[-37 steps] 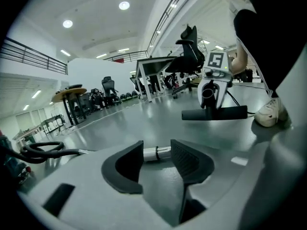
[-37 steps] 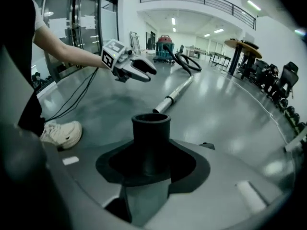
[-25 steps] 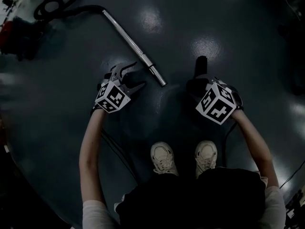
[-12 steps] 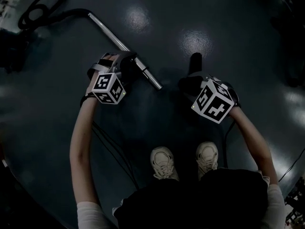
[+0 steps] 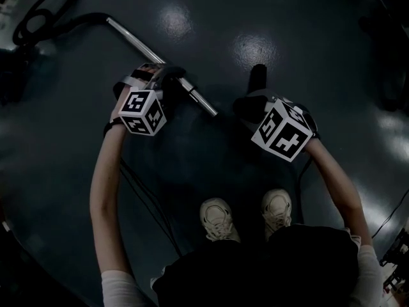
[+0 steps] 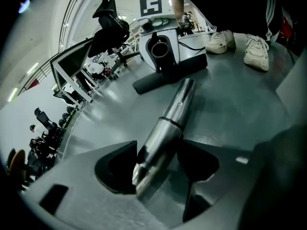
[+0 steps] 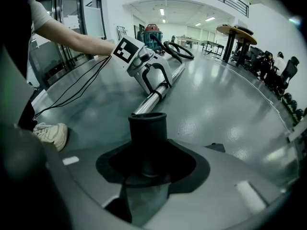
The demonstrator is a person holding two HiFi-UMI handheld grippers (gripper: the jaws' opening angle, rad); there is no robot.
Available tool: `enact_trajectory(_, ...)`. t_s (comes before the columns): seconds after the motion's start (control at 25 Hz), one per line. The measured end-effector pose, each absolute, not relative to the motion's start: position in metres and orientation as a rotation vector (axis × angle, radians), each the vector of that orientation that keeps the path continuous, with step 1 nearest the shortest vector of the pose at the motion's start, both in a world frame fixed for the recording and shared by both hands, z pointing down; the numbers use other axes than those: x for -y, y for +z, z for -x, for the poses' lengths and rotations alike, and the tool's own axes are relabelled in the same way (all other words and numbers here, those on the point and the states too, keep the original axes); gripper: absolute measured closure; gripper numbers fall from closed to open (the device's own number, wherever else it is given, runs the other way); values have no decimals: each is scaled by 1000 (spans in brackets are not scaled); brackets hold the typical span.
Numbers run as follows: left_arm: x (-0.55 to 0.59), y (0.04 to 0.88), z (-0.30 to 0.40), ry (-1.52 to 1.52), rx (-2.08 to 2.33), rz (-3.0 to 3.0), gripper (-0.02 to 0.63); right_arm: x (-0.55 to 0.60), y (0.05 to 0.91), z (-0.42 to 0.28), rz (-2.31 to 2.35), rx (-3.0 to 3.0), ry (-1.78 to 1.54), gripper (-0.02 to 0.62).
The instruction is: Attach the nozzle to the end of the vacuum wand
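Note:
The silver vacuum wand (image 5: 137,43) lies slantwise on the dark floor, its free end (image 5: 211,109) pointing at the nozzle. My left gripper (image 5: 174,78) straddles the wand near that end. In the left gripper view the tube (image 6: 165,128) runs between the jaws of the left gripper (image 6: 158,169), which are closing, with the pads against its sides. My right gripper (image 5: 252,104) is shut on the black nozzle (image 5: 257,75). In the right gripper view the nozzle's round socket (image 7: 147,128) sticks out of the right gripper (image 7: 148,164) toward the wand (image 7: 149,102), a short gap away.
The black hose (image 5: 45,11) coils at the top left and leads to the wand. A red vacuum cleaner (image 7: 152,32) stands far back. The person's white shoes (image 5: 217,216) are just below the grippers. A thin cable (image 5: 144,200) trails across the floor beside the left arm.
My left gripper has shifted up and left onto the wand, rolled over, and its jaws now sit around the tube. The right gripper with the nozzle has stayed where it was.

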State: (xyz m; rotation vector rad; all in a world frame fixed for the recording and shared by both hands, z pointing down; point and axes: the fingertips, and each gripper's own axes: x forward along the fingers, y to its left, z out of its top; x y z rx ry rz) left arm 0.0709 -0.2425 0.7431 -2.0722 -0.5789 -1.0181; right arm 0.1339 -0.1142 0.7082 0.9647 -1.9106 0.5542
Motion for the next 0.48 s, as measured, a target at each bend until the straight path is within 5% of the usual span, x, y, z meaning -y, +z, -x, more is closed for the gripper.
enact_trajectory(0.48, 231, 713, -95, -1030, 579, 2184, 354, 96, 698, -167, -1023, 1729, 523, 399)
